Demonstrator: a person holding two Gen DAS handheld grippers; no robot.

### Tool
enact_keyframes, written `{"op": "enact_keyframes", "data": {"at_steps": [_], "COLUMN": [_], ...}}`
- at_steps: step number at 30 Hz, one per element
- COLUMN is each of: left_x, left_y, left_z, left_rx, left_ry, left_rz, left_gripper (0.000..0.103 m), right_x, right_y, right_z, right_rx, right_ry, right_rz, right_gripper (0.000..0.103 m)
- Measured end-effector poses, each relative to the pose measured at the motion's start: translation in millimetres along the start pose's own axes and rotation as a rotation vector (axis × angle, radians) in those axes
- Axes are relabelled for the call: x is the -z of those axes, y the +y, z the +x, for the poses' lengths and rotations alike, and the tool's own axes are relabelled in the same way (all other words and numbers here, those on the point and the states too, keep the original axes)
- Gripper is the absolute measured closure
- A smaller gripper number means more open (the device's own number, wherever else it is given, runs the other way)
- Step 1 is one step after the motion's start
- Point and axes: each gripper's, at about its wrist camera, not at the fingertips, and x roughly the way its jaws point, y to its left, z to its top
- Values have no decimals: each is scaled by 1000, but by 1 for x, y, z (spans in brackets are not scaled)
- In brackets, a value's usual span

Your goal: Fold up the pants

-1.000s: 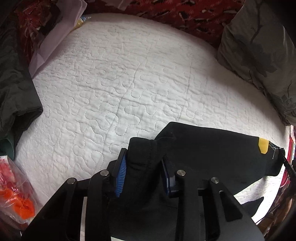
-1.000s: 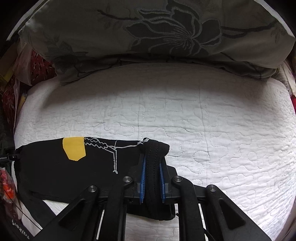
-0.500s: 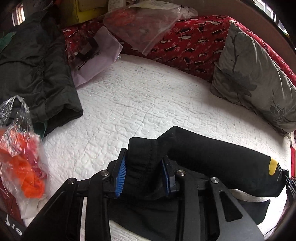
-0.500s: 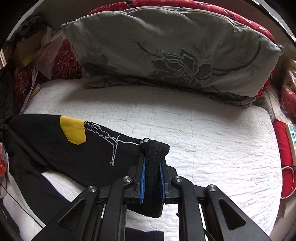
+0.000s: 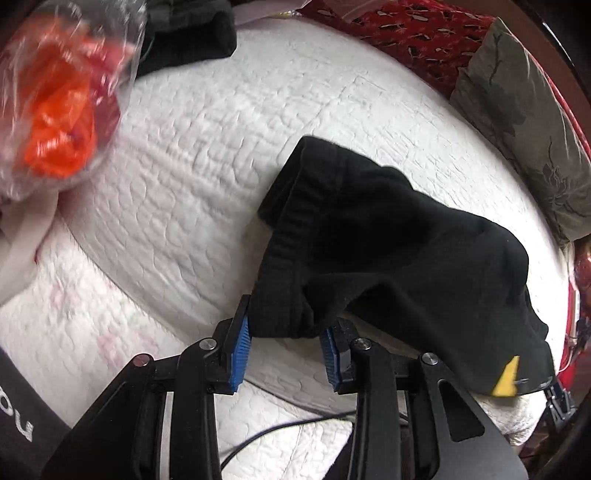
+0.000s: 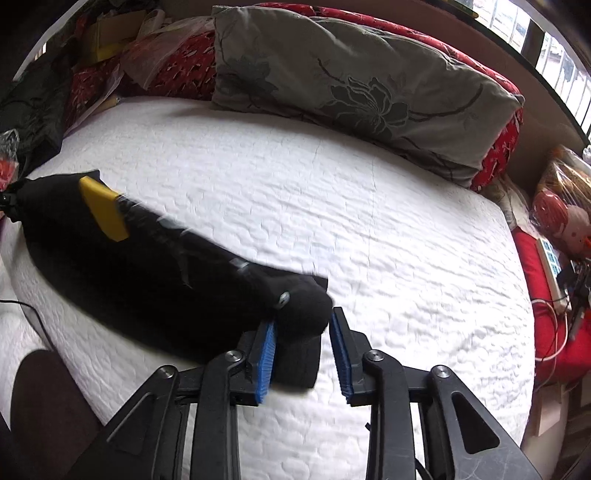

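The black pants (image 5: 388, 251) lie bunched across the white quilted bed (image 5: 207, 155), waistband clamped in the left gripper (image 5: 284, 343). The right gripper (image 6: 303, 354) has just been opening, its jaws parted around the other end, the right pad clear. A clear bag (image 5: 55, 99) of orange stuff sits upper left; bare quilt spreads toward the grey pillow (image 6: 362, 88).

My left gripper (image 5: 284, 338) has its blue-padded fingers (image 5: 238, 347) clamped on the ribbed waistband of the black pants (image 5: 388, 258). The cloth bunches between the pads and spreads away across the white quilted bed (image 5: 192, 177) toward its right edge, where a yellow patch (image 5: 508, 378) shows on the fabric. A clear plastic bag (image 5: 62, 92) holding something orange sits blurred at the bed's left edge. A dark garment (image 5: 188, 33) lies at the far left corner. A grey flowered pillow (image 5: 528, 122) leans on red patterned bedding (image 5: 413, 33) along the far edge.
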Motion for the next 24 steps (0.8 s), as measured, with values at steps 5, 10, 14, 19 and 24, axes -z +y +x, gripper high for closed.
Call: {"op": "enact_keyframes", "data": {"at_steps": [5,10,14,19,24], "left_x": [8,2,9,14,8], "left_y": [27,34,11,-7,-3], "left_z": [-25,-28,-17,6,30], "left_rx": [104,271,326,334,351], "left_ry": [-28,15,52,101,144], "left_rz": [-126,-257,-251,-263,-366], "left_gripper": [71,63,50,50,50], "right_x": [36,53,46,39,33], "right_y": [-28,-75,-71,-52,-33], "right_z": [-7,-21,-7,25,43], "right_rx": [34,-157,-308,-328,-314], "right_ry": [98,144,197,250,277], "right_rz": [89,370,490,538,538], "right_gripper": [54,37,36,36,34]}}
